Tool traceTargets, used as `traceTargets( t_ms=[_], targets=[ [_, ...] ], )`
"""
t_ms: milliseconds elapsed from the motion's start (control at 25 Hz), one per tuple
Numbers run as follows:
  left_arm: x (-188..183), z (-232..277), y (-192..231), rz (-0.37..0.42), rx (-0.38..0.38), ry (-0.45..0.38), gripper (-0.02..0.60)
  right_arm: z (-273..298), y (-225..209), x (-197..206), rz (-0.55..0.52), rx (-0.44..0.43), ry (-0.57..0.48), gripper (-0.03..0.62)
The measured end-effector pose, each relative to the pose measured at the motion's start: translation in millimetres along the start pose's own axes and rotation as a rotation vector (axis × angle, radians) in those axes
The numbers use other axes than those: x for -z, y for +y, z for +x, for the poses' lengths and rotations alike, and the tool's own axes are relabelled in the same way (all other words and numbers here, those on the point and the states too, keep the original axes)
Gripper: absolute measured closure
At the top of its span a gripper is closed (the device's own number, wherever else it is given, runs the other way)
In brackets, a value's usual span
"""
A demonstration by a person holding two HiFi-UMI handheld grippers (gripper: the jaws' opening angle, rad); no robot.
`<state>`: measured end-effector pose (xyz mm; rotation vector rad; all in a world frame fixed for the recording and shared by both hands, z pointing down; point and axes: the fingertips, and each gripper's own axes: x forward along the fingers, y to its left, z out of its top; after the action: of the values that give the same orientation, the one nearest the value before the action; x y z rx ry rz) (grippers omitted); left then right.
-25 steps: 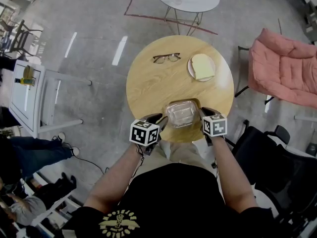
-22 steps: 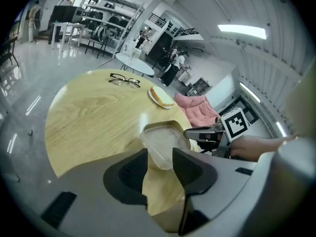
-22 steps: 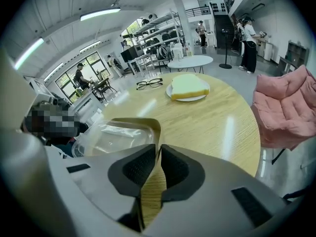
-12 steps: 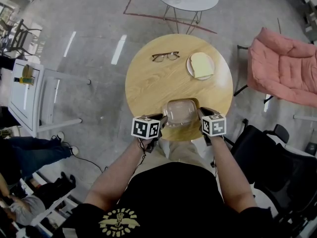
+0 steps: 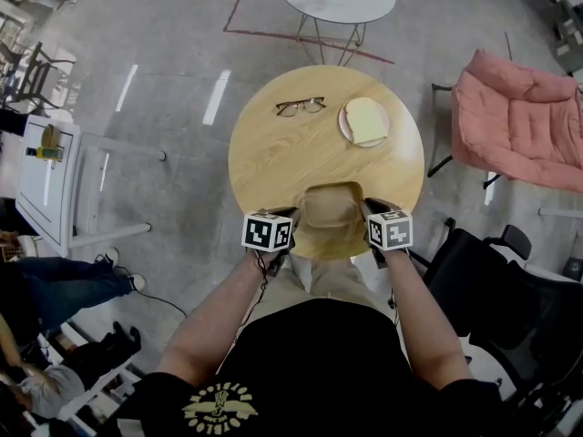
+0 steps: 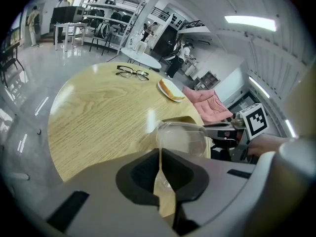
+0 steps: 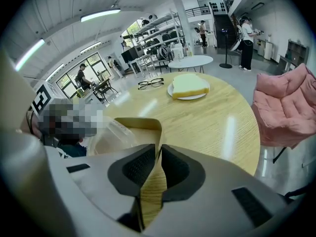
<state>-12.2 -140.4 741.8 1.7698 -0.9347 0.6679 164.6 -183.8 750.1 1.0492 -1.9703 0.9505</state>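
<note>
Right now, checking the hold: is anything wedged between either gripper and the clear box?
Nothing visible is. The left gripper is shut straight on the left edge of the clear box, and the right gripper on its right edge, at the near side of the round table.

A: What's worn?
B: Black short-sleeved T-shirt point(image 5: 314, 358), yellow emblem point(image 5: 217, 410) on the chest, beige trousers point(image 5: 333, 279).
A: The tools?
B: Left hand-held gripper point(image 5: 292, 216) and right hand-held gripper point(image 5: 366, 207): pale grey shells, dark jaw pads point(image 6: 142, 175), white cubes point(image 5: 267, 232) with black square markers.
</note>
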Motion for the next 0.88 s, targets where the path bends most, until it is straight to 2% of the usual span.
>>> traceTargets(
  t_ms=[200,400,560,760,880],
  targets=[
    [-7,-7,1,-0.045,0.009,-0.025,0.554,0,-3,1,0.048,0.001,0.0,0.536],
    [-16,-7,8,-0.097,0.011,-0.044,0.554,-2,-15,-2,0.266,0.037,-0.029,0.556],
    [-27,-8,8,-0.127,0.014,-0.055,0.554,-3,-9,-7,0.39,0.009,-0.064,0.556],
    [-34,-6,10,-0.137,0.013,-0.047,0.554,-10,-2,-15,0.39,-0.033,-0.116,0.511],
    [-34,-10,8,-0.136,0.016,-0.053,0.554,-18,-3,-14,0.369,-0.027,-0.124,0.474]
  ],
)
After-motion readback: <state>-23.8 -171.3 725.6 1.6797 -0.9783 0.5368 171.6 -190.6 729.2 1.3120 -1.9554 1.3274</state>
